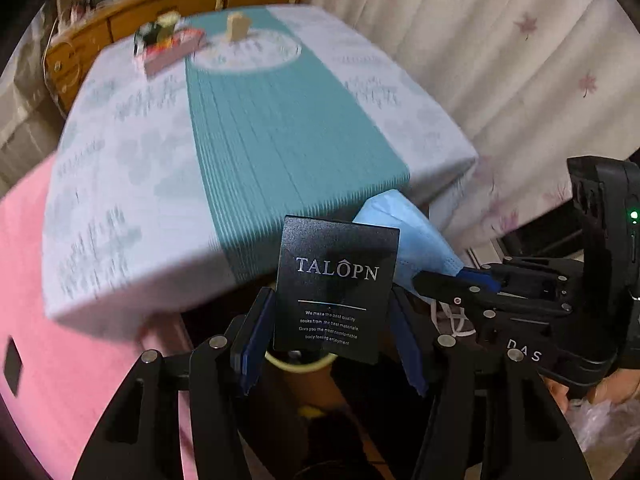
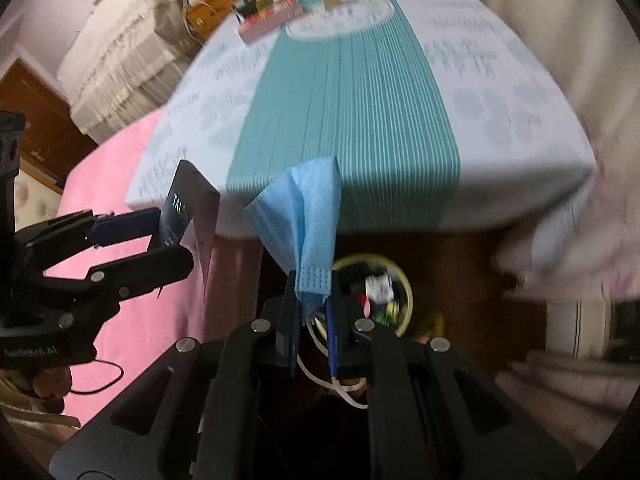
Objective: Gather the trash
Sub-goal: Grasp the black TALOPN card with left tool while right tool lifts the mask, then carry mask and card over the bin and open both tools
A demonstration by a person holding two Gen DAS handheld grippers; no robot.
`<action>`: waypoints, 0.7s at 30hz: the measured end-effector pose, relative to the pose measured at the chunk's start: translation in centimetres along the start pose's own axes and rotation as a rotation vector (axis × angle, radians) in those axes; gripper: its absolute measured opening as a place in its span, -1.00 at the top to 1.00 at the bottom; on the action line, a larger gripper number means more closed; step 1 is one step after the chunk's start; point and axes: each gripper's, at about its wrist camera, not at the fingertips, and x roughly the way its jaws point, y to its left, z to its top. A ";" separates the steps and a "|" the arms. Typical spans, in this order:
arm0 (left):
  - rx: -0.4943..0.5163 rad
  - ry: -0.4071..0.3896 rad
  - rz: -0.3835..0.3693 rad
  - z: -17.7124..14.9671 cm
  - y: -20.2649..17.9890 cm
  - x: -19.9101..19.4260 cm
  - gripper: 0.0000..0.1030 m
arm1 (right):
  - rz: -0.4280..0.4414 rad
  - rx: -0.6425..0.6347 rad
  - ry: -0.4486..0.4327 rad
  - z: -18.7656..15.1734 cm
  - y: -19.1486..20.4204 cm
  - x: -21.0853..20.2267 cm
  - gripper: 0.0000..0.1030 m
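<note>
My left gripper (image 1: 332,320) is shut on a black "TALOPN" card (image 1: 338,288), held upright in front of the table's near edge; the left gripper (image 2: 160,236) and its card (image 2: 188,212) also show in the right wrist view. My right gripper (image 2: 314,312) is shut on a folded blue face mask (image 2: 308,216), its white ear loops hanging below. The mask (image 1: 404,240) and right gripper (image 1: 460,280) show to the right in the left wrist view. A yellow-rimmed trash bin (image 2: 376,292) with several scraps in it stands on the floor below both grippers.
A table (image 1: 140,160) with a white cloth and teal runner lies ahead, with a pink box (image 1: 172,50) and a small carton (image 1: 238,26) at its far end. A pink bed (image 2: 136,280) is left, curtains (image 1: 500,60) right, a wooden dresser (image 1: 80,44) behind.
</note>
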 end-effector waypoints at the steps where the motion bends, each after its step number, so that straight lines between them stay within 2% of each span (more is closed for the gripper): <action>1: -0.014 0.010 -0.001 -1.7 -0.1 0.2 -0.10 | -0.011 0.007 0.016 -0.9 0.1 0.2 0.84; 2: -0.031 0.019 -0.001 -3.0 0.2 0.7 -0.10 | -0.021 0.016 0.037 -1.9 0.1 0.6 0.84; 3: -0.046 0.024 0.000 -6.7 0.0 2.2 -0.10 | -0.026 0.022 0.049 -2.4 -0.1 0.9 0.84; 5: -0.092 0.033 0.008 -10.0 0.1 4.0 -0.10 | -0.042 0.041 0.080 -3.8 -0.5 2.3 0.84; 7: -0.124 0.033 0.029 -14.7 -0.3 8.3 -0.10 | -0.058 0.071 0.105 -5.4 -1.3 4.4 0.84; 11: -0.169 0.037 0.060 -20.1 0.4 14.7 -0.10 | -0.074 0.142 0.140 -7.6 -3.8 10.0 0.83; 17: -0.240 0.048 0.101 -23.9 2.3 24.3 -0.11 | -0.065 0.183 0.188 -9.9 -6.4 19.9 0.83; 21: -0.327 0.065 0.099 -26.0 4.0 30.2 -0.14 | -0.050 0.215 0.200 -11.6 -8.5 26.7 0.83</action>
